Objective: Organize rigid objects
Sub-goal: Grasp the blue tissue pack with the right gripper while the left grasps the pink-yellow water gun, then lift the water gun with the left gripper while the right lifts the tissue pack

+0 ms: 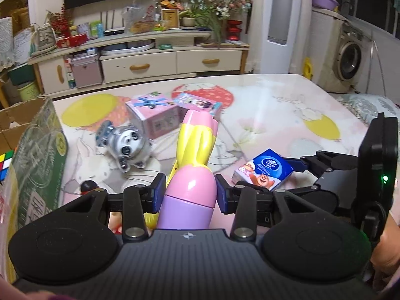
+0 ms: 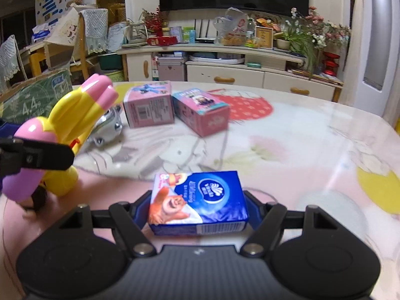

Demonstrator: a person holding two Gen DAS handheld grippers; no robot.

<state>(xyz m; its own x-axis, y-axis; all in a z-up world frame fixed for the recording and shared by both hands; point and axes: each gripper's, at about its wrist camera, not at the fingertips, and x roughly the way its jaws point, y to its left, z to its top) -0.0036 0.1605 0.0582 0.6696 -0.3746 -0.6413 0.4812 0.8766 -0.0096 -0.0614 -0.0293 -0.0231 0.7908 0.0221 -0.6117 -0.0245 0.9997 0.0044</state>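
Left wrist view had the open brown cardboard box with green printed sides (image 1: 37, 150) at the left edge of the frame, a multicoloured puzzle cube (image 1: 6, 161) showing inside it. Right of the box, a silver and white toy animal (image 1: 126, 146) lay on the table covered in a pink and yellow cartoon cloth (image 1: 275, 105). Behind it, at upper centre, stood a pink cube-shaped carton (image 1: 152, 117) and, just beside it, a pink and blue oblong carton (image 1: 200, 103). At bottom centre my left gripper (image 1: 190, 190) pinched the pink, yellow and purple plastic toy (image 1: 193, 165), its blue pads pressed against the toy's pink middle on both sides. To the right lay the blue tissue pack with a cartoon bear (image 1: 263, 171), with my right gripper's black frame at the far right edge.

Right wrist view showed that toy at the left, tilted up, clamped in the black finger. At bottom centre my right gripper (image 2: 197, 212) straddled the tissue pack (image 2: 197, 200), which rested on the table; I could not tell whether the pads touched it.
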